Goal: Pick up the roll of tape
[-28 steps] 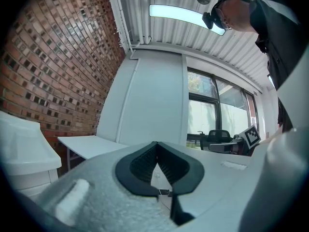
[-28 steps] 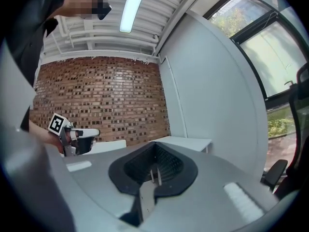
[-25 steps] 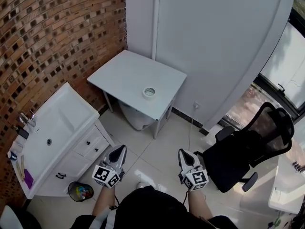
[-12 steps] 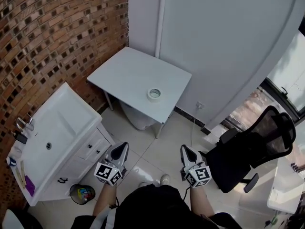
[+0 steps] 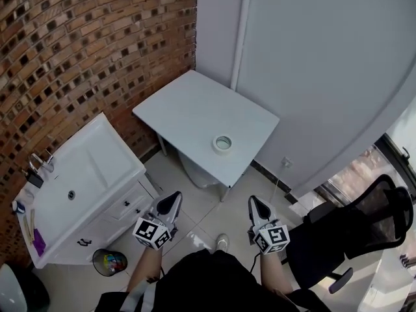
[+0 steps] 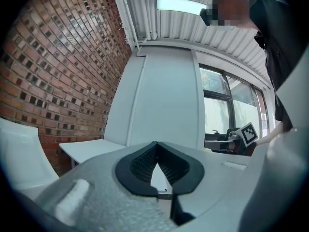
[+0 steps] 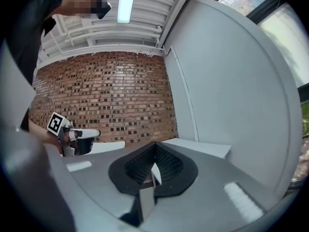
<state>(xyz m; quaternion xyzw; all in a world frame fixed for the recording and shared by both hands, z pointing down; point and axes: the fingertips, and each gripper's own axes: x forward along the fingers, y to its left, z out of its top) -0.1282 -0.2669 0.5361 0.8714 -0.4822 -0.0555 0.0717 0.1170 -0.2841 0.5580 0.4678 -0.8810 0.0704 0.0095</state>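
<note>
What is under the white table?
A pale rounded object shows on the floor below the table's near edge. The tabletop, bearing the roll of tape, covers the rest, so what it is cannot be told.

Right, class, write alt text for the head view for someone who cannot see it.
A roll of tape lies on a white table beside a brick wall. Below, the left gripper and right gripper, both shut, point toward it.
</note>
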